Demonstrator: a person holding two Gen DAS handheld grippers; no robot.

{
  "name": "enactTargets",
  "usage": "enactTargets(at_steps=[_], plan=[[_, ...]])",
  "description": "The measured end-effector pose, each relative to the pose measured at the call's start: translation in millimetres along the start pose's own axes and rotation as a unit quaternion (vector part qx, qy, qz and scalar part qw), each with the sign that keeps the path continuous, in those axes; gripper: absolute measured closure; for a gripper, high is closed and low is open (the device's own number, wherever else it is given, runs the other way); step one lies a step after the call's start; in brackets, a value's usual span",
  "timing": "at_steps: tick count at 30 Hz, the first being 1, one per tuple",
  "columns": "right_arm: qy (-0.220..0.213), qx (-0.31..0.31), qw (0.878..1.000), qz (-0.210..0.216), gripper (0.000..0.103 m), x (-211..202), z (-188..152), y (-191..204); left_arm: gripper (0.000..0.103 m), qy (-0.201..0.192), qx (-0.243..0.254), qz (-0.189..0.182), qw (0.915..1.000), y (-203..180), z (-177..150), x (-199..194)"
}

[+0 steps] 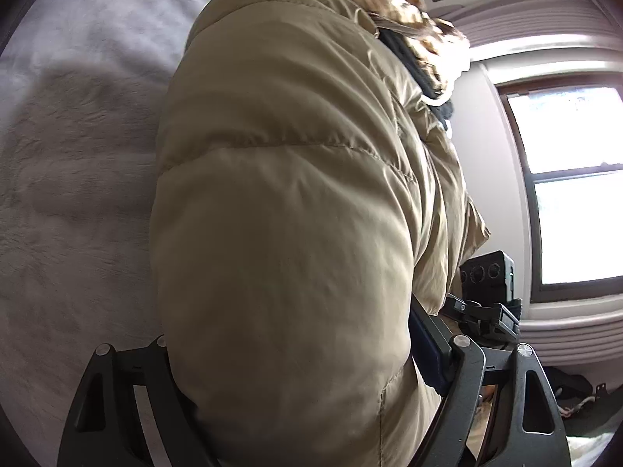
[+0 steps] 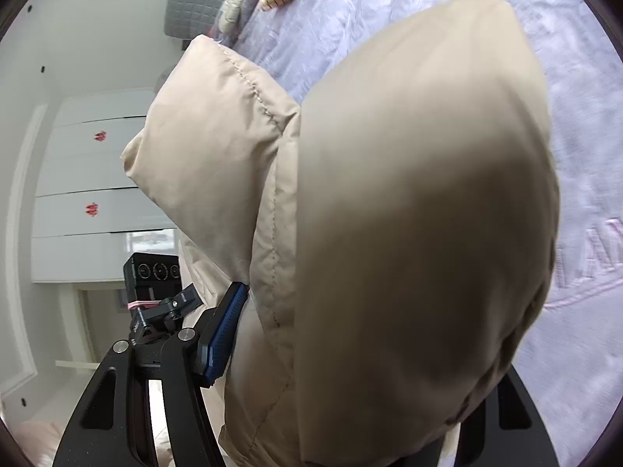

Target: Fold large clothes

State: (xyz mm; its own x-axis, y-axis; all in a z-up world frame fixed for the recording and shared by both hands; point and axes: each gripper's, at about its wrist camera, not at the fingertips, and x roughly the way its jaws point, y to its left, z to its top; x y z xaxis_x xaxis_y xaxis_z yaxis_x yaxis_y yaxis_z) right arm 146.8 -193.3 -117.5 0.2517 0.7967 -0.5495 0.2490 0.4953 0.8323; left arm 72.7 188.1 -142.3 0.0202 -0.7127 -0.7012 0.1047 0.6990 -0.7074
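While clamped in both grippers, one puffy beige quilted down jacket [image 1: 280, 202] held lifted above the pale lilac fleece-covered bed [image 1: 78, 124]. Left gripper [image 1: 288, 366] and right gripper [image 2: 350, 334]: two pairs of fingers grasping padded folds. Probably mid-fold; next, carrying toward twelve o'clock and laying flat.

Black left gripper [image 1: 288, 354] with curved, slotted finger arms, round silver pivot screws and a blue ribbed pad. Same build on the right gripper [image 2: 350, 334]: black arms, silver screws, blue dotted pad. Black box with three round dials mounted on a clamp bracket.
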Motion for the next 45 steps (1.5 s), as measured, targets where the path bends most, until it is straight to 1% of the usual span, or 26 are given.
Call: enactTargets(at_steps=[3, 4, 6, 9, 11, 15, 16, 18, 20, 22, 24, 25, 26, 27, 28, 30, 32, 33, 34, 35, 36, 38, 40, 41, 42, 45], plan=[[-0.003, 0.020, 0.999, -0.024, 0.035, 17.2, 1.0, -6.4, 0.017, 0.012, -0.024, 0.005, 0.9996, 30.5, -0.8, 9.0], [-0.006, 0.026, 0.999, -0.029, 0.034, 21.3, -8.4, -3.9, 0.015, 0.016, -0.030, 0.005, 0.9994, 35.4, -1.5, 13.6], [-0.014, 0.044, 0.998, -0.034, 0.033, 23.9, -14.7, -9.0, 0.011, 0.021, -0.040, 0.008, 0.9990, 43.4, -4.8, 18.4], [-0.021, 0.054, 0.997, -0.052, 0.032, 17.1, -20.0, -12.9, 0.010, 0.020, -0.041, 0.013, 0.9989, 44.1, -3.9, 16.8], [-0.023, 0.046, 0.996, -0.074, 0.031, 11.4, -22.7, -4.8, 0.010, 0.017, -0.037, 0.025, 0.9988, 38.9, -3.7, 22.0], [-0.030, 0.024, 0.992, -0.124, 0.029, -7.8, -29.1, 11.5, 0.010, 0.004, -0.008, 0.084, 0.9964, 24.3, -11.7, 4.1], [-0.035, 0.016, 0.990, -0.138, 0.028, -15.4, -34.0, 16.7, 0.010, -0.001, 0.002, 0.099, 0.9951, 37.7, -9.1, -0.7], [-0.049, 0.006, 0.986, -0.160, 0.026, -22.5, -43.9, 28.9, 0.010, -0.023, 0.032, 0.139, 0.9895, 28.0, -12.9, -16.8], [-0.064, 0.001, 0.982, -0.179, 0.026, -39.0, -58.5, 32.5, 0.011, -0.054, 0.065, 0.164, 0.9828, 16.3, -12.3, -31.5], [-0.081, 0.002, 0.978, -0.193, 0.026, -53.5, -75.6, 34.7, 0.023, -0.080, 0.095, 0.164, 0.9786, 4.8, -8.8, -48.9], [-0.097, 0.003, 0.973, -0.209, 0.026, -71.0, -93.0, 33.2, 0.040, -0.081, 0.124, 0.149, 0.9777, -15.0, -1.9, -54.5], [-0.105, 0.002, 0.971, -0.214, 0.033, -76.6, -98.2, 34.4, 0.045, -0.080, 0.134, 0.141, 0.9777, -27.2, 3.4, -52.5], [-0.111, -0.004, 0.970, -0.218, 0.054, -80.8, -102.5, 39.3, 0.048, -0.077, 0.148, 0.129, 0.9775, -32.7, 6.7, -52.6], [-0.114, -0.010, 0.968, -0.224, 0.064, -84.2, -106.9, 43.9, 0.048, -0.072, 0.166, 0.118, 0.9765, -45.6, 11.1, -47.1], [-0.119, -0.019, 0.967, -0.226, 0.074, -85.1, -110.0, 49.7, 0.048, -0.070, 0.178, 0.113, 0.9751, -49.7, 12.1, -46.8], [-0.129, -0.051, 0.968, -0.209, 0.075, -89.3, -119.8, 70.0, 0.048, -0.063, 0.201, 0.108, 0.9716, -73.8, 25.5, -22.3], [-0.121, -0.087, 0.971, -0.188, 0.075, -86.6, -128.1, 87.3, 0.048, -0.051, 0.211, 0.108, 0.9701, -97.2, 40.9, 7.3], [-0.111, -0.102, 0.971, -0.184, 0.075, -78.5, -129.8, 97.6, 0.048, -0.042, 0.212, 0.113, 0.9698, -103.3, 48.0, 24.9], [-0.095, -0.117, 0.971, -0.188, 0.075, -69.8, -134.0, 103.3, 0.048, -0.040, 0.211, 0.124, 0.9687, -106.5, 45.5, 36.1], [-0.082, -0.128, 0.968, -0.198, 0.075, -59.1, -135.3, 106.9, 0.048, -0.036, 0.211, 0.140, 0.9666, -110.5, 51.7, 52.4], [-0.067, -0.137, 0.964, -0.219, 0.075, -47.8, -137.6, 106.1, 0.048, -0.031, 0.213, 0.153, 0.9643, -113.9, 57.4, 68.3], [-0.044, -0.133, 0.956, -0.258, 0.075, -24.7, -134.5, 94.9, 0.048, -0.022, 0.210, 0.172, 0.9622, -110.7, 64.0, 91.4], [-0.028, -0.115, 0.951, -0.285, 0.076, -10.0, -134.5, 72.6, 0.048, -0.013, 0.205, 0.188, 0.9604, -101.0, 65.1, 108.4], [-0.026, -0.108, 0.948, -0.298, 0.080, -5.8, -133.9, 63.2, 0.048, -0.012, 0.204, 0.192, 0.9599, -99.5, 67.0, 114.3], [-0.025, -0.100, 0.947, -0.305, 0.082, -3.1, -133.3, 53.2, 0.048, -0.011, 0.205, 0.194, 0.9592, -98.0, 69.7, 120.3], [-0.026, -0.071, 0.954, -0.290, 0.086, -0.8, -130.4, 28.7, 0.048, -0.011, 0.207, 0.198, 0.9581, -94.6, 69.5, 126.8]])
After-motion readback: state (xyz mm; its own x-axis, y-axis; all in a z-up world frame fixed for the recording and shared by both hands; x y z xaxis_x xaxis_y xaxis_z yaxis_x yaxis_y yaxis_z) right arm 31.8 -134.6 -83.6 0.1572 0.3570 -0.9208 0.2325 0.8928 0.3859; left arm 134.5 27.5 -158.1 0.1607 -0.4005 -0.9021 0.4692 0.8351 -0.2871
